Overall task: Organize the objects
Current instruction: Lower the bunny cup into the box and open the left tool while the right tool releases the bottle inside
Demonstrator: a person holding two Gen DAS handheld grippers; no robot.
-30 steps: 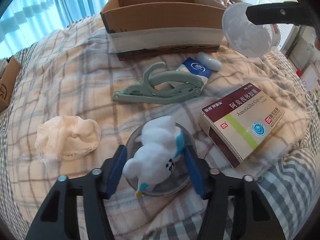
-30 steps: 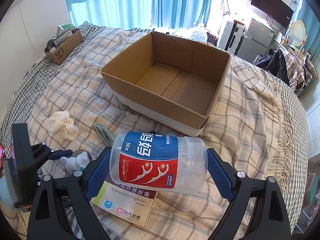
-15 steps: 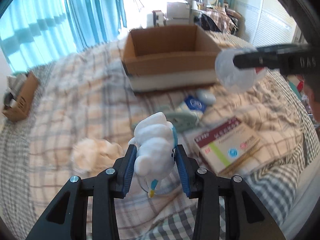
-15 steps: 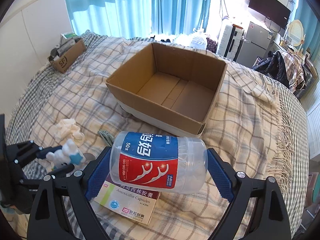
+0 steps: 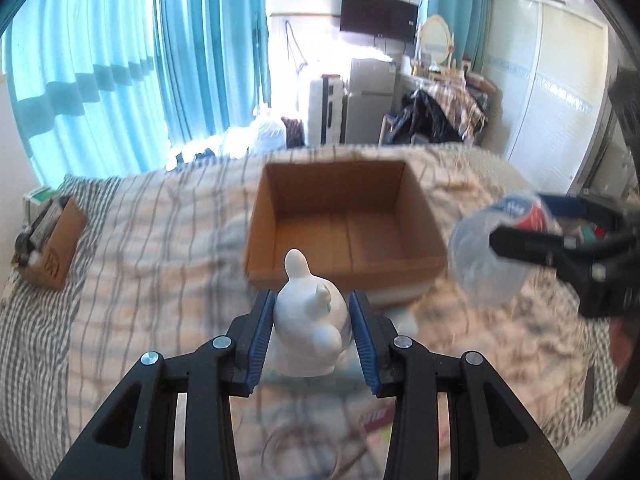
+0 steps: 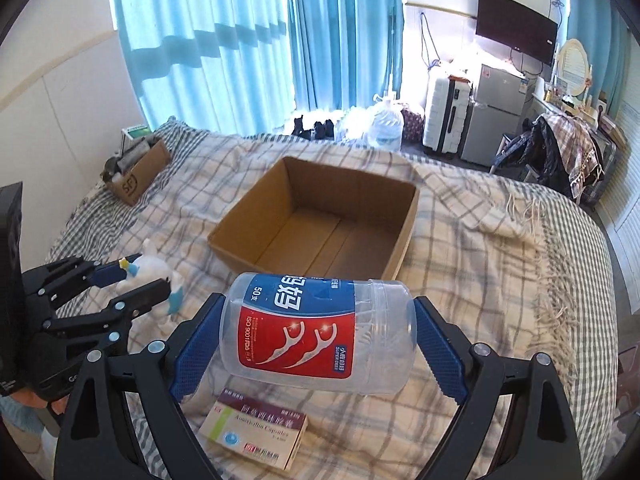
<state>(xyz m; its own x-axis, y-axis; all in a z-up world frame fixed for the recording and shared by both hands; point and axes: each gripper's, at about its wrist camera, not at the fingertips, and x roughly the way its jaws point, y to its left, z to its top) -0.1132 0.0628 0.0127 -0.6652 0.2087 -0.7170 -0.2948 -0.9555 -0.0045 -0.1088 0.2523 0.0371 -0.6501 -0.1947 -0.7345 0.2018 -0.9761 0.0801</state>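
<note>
My left gripper (image 5: 312,336) is shut on a small white plush toy (image 5: 308,324), held in the air above the bed in front of the open, empty cardboard box (image 5: 344,220). From the right wrist view the same toy (image 6: 154,270) shows at the left, pinched in that gripper (image 6: 148,276). My right gripper (image 6: 316,332) is shut on a clear floss-pick jar (image 6: 316,330) with a blue and red label, lying sideways between the pads, before the box (image 6: 320,224). The jar (image 5: 488,264) also appears at the right of the left wrist view.
A medicine box (image 6: 256,434) lies on the plaid blanket (image 6: 500,280) below the jar. A small brown box (image 6: 138,176) of odds and ends sits at the bed's far left. Blue curtains, a suitcase, a fridge and a chair with clothes stand beyond the bed.
The left gripper closed on the plush toy and lifted it off the dish on the bed, tilting up toward the box. The right gripper rose a little with the jar.
</note>
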